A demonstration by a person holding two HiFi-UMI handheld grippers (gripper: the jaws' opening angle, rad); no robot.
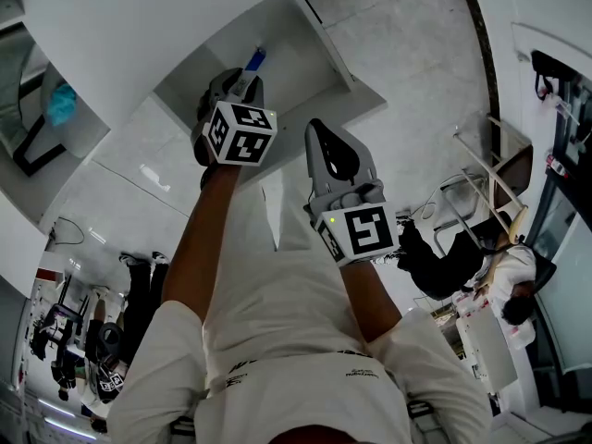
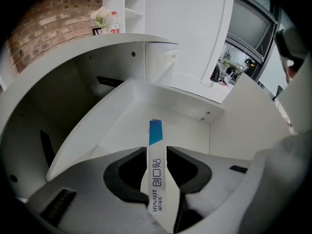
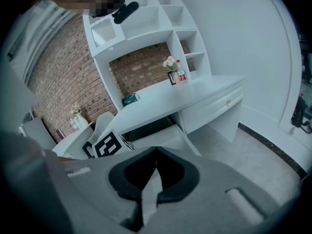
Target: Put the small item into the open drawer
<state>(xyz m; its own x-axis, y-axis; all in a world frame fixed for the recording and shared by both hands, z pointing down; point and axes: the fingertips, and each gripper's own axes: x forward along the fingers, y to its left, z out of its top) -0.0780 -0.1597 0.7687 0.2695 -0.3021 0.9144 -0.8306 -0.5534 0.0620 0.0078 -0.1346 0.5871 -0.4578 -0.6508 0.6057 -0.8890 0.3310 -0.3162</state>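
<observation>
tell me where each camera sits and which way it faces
Head view: on the person's head, looking steeply down at the open drawer; the person's arms, left gripper and right gripper show.
Left gripper view: on the left gripper, facing into the drawer; its parted jaws flank the blue-tipped strip.
Right gripper view: on the right gripper, facing the white desk; its jaws are together.
Shared: head and left gripper views both show the strip and drawer.
</observation>
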